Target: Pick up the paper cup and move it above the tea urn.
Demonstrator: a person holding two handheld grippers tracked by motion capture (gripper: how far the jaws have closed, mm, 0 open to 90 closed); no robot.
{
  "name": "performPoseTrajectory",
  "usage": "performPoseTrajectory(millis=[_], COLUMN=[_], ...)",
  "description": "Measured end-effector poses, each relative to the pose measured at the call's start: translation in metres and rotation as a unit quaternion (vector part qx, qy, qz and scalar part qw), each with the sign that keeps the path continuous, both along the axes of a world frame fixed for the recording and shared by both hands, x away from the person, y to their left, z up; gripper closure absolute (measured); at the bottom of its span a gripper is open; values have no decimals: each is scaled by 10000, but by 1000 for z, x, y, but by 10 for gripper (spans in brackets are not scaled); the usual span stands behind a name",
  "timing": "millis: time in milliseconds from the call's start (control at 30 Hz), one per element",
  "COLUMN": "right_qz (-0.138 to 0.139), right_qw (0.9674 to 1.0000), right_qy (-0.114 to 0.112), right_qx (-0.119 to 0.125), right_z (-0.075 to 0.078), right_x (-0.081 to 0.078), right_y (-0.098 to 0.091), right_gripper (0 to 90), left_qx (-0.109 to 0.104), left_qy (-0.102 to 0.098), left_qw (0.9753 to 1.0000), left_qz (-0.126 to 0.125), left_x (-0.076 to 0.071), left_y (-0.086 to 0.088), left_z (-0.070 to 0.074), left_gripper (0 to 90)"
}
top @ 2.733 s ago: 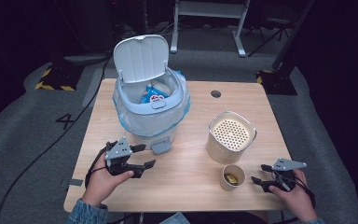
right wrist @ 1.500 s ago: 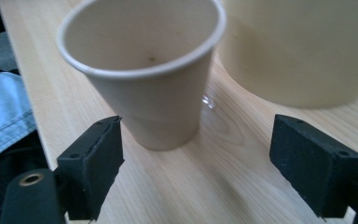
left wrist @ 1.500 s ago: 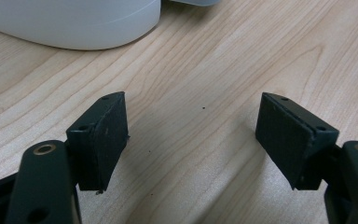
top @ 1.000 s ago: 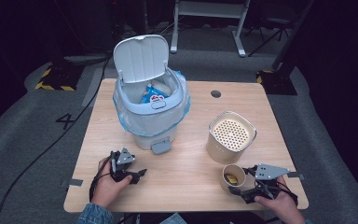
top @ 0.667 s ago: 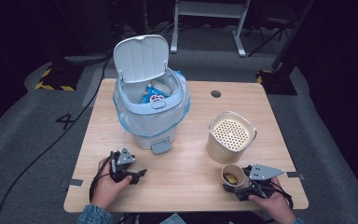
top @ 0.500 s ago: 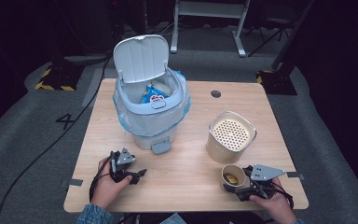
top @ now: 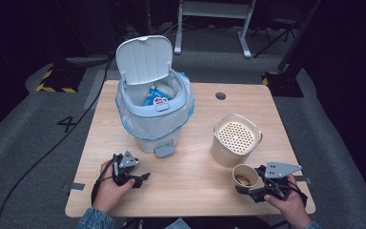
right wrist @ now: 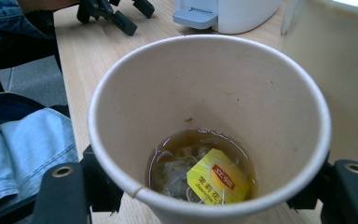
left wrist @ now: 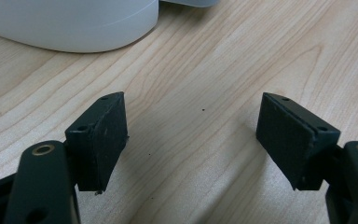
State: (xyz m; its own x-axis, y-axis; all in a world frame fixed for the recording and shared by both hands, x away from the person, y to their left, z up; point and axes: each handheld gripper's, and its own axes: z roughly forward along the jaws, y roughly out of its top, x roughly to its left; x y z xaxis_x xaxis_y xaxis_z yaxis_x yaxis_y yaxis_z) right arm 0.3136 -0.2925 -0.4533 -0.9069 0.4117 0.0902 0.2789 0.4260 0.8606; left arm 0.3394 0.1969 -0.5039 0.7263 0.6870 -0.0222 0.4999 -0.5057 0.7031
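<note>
The wooden table has bare wood through the lower middle of the high view, between the two hands; its front edge runs just below both of them, and the right gripper sits close to the lower right corner of the tabletop. The upper left of the table is taken by a white pedal bin with its lid tipped up, a clear liner over the rim and a blue packet inside; its pedal points toward the front edge. Right of centre stands a cream container with a perforated top, touching or just beside the paper cup in front of it.

The cup lies between the right gripper's jaws, which press on its sides in the right gripper view; inside it a yellow-tagged tea bag lies in a little brown liquid. The container's wall rises close at the upper right of that view.

The left gripper, at lower left of the high view just in front of the bin, has its jaws spread wide over bare wood, holding nothing; the bin's base curves across the upper left of its view
</note>
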Motion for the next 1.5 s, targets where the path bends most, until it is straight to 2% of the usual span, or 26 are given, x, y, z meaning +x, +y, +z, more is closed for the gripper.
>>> performPoseTrajectory(millis=[100, 333, 500, 600, 733, 900, 1067, 1167, 1500], right_qz=[10, 75, 29, 11, -116, -280, -421, -547, -835], right_qw=[10000, 9997, 9993, 9988, 9973, 9962, 9946, 9946, 9929], right_qy=[-48, -181, -285, -312, -408, -539, -593, -627, -732], right_qx=[-15, 170, 248, 373, 602, 632, 741, 617, 416], right_z=[9, 37, 60, 74, 89, 105, 113, 116, 118], right_x=[0, 3, 8, 10, 13, 23, 42, 53, 88], right_y=[0, -2, -3, -3, -2, -4, -10, -12, -10], right_gripper=[307, 305, 304, 300, 299, 298, 295, 295, 293], left_qx=[5, -1, -6, -1, 9, 2, -10, -8, 4], left_qy=[2, 2, -3, -3, -11, -3, 4, 3, -13], left_qw=[10000, 10000, 10000, 10000, 10000, 10000, 10000, 10000, 10000], left_qz=[-1, 11, 23, 19, 18, 23, 30, 30, 22], left_x=[0, 0, -1, -1, -1, -1, -1, -1, -1], left_y=[0, 0, 0, 0, 0, 0, -1, -1, 0], left_z=[0, 0, 0, 0, 0, 0, 0, 0, 0], left_gripper=[252, 252, 254, 253, 255, 254, 254, 254, 253])
